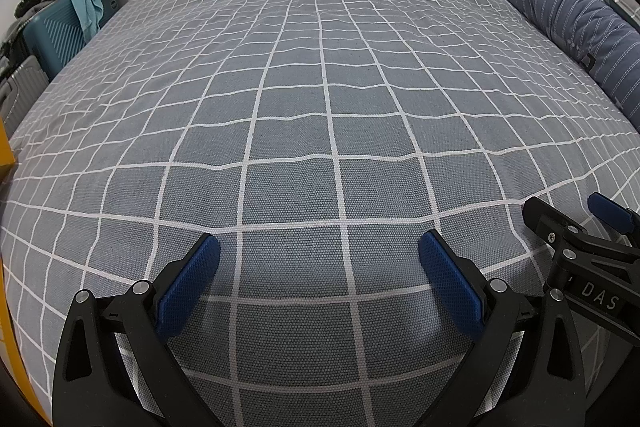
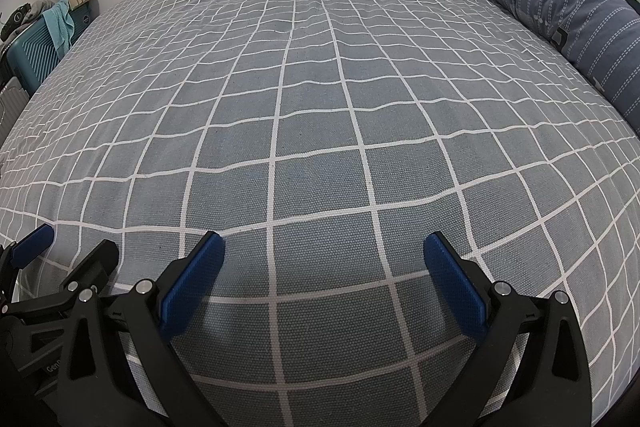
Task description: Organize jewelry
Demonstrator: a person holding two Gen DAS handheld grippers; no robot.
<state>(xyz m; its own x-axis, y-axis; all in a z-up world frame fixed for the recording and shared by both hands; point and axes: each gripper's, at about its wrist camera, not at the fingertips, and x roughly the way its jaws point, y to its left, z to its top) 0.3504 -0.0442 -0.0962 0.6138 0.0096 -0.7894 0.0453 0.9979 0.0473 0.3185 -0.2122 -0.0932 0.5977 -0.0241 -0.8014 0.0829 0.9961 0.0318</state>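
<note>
both tongs spread wide, empty: left gripper [image 1: 319, 253] and right gripper [image 2: 324, 253] low in frame over the checked bedspread [image 1: 320, 87].

Jewelry: we find none to show in either wrist view. What we see is the bed [image 1: 320, 87], its grey-blue cover ruled with a white grid and lightly rippled. The left gripper [image 1: 319, 241] and the right gripper [image 2: 324, 241] hang side by side over the near end of the bed, each with blue-padded jaws spread wide and nothing between them.
</note>
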